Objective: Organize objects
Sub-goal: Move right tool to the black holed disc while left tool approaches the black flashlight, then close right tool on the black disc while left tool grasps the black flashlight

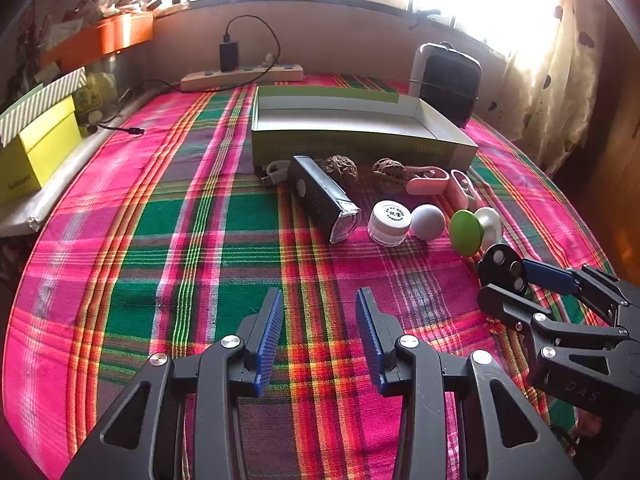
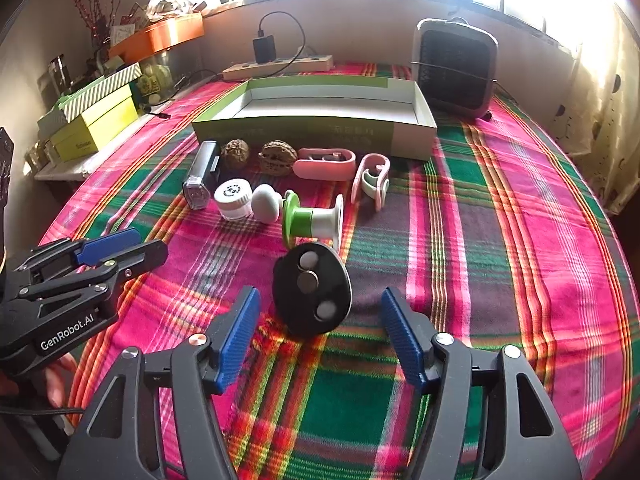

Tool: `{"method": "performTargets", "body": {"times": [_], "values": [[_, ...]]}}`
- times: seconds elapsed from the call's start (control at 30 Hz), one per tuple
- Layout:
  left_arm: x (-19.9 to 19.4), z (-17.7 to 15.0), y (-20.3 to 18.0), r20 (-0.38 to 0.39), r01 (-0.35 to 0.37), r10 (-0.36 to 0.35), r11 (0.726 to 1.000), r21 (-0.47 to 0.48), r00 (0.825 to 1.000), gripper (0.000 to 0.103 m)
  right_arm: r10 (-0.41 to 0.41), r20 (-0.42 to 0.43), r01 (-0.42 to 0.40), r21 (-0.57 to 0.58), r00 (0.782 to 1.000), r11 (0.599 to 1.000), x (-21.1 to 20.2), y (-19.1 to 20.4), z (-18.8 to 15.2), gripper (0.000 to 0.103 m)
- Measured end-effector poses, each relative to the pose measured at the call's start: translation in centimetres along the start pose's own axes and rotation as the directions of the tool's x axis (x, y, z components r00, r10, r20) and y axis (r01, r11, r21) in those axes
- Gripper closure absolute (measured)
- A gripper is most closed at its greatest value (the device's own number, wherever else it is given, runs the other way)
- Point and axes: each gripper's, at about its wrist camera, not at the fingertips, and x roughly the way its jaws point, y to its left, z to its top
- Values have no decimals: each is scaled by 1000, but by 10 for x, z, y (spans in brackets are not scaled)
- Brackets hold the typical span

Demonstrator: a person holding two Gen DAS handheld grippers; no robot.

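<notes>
My right gripper (image 2: 319,291) is open, with a black disc (image 2: 312,294) carrying three round metal studs lying on the cloth between its blue pads (image 2: 240,332); a gap shows on each side. The left wrist view has that disc (image 1: 502,270) at the right gripper (image 1: 504,280). My left gripper (image 1: 319,296) is open over bare plaid cloth, holding nothing. Beyond lie a green-and-white spool (image 2: 312,222), a white jar (image 2: 234,198), a white knob (image 2: 267,202), a black light (image 1: 324,200), two walnuts (image 2: 276,156) and pink clips (image 2: 326,164). Behind them stands an open green box (image 2: 304,132).
A small fan heater (image 2: 456,68) stands at the back right, and a power strip (image 2: 276,66) with a charger runs along the back wall. Yellow boxes (image 2: 96,124) and an orange tray (image 2: 160,38) fill the left shelf. A person's hand (image 2: 56,380) holds the left gripper (image 2: 150,244).
</notes>
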Motion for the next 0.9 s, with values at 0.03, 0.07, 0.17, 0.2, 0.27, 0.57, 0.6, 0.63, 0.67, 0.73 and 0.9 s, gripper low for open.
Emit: {"method": "performTargets", "body": {"times": [0.03,0.07,0.17,0.2,0.27,0.57,0.6,0.63,0.67,0.73,0.9], "values": [[1,2,1,-3,7,-7,1000,-3,1000,68,-3,-1,3,0,1000,1000,0,-1,1,48],[2,3,3,-5,17,-17,1000,-12,1000,68,-5,-1,5,1,1000,1000,0,-1,1,54],[4,8,6,-17,48,-49,998,-35,999,68,1,0,-1,12,1000,1000,0,-5,3,58],[4,9,7,-21,56,-56,998,-38,998,68,0,0,0,14,1000,1000,0,-5,3,59],[6,13,7,-26,65,-66,997,-41,998,68,0,2,0,22,1000,1000,1,-7,4,65],[6,28,10,-6,75,-76,995,-61,997,68,2,4,-2,30,1000,1000,2,-9,6,67],[6,30,10,-2,75,-76,995,-63,997,68,0,4,-1,31,1000,1000,3,-10,6,67],[7,34,9,1,79,-79,995,-67,997,68,-2,3,2,32,1000,999,3,-10,7,67],[8,36,9,1,82,-82,994,-68,997,68,-5,3,4,33,1000,999,3,-11,7,67],[9,42,7,2,89,-89,994,-70,996,66,-11,3,11,37,1000,999,4,-14,8,67],[19,55,2,-8,95,-95,993,-75,995,66,-19,1,19,51,1000,998,5,-21,12,67]]}}
